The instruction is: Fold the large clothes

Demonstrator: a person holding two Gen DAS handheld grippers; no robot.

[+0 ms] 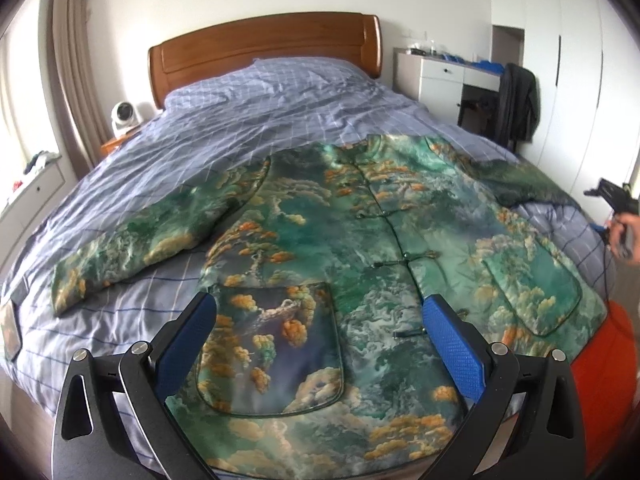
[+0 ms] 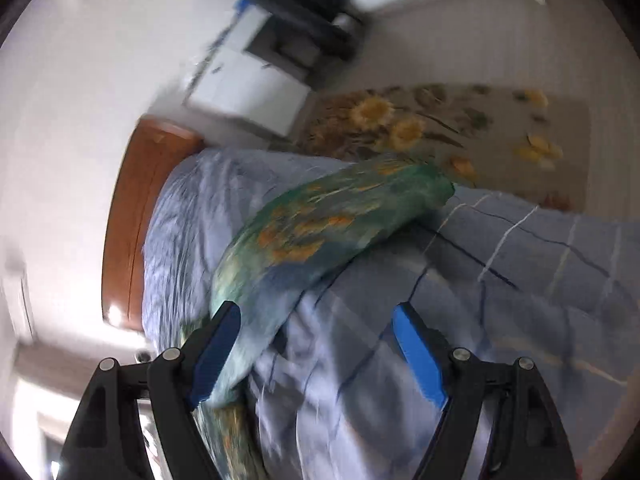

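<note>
My left gripper (image 1: 320,344): jaws spread wide, empty, hovering over the hem of the jacket (image 1: 360,264), which lies front-up on the bed (image 1: 280,100), sleeves out. My right gripper (image 2: 316,356): jaws spread, tilted sideways above the right sleeve (image 2: 320,220); that view is motion-blurred. I read no writing anywhere.

Jacket (image 1: 360,264), green satin printed with clouds and orange trees, lying flat and front-up on the bed, frog buttons closed down the centre. Both sleeves spread outward; two patch pockets visible near the hem.
</note>
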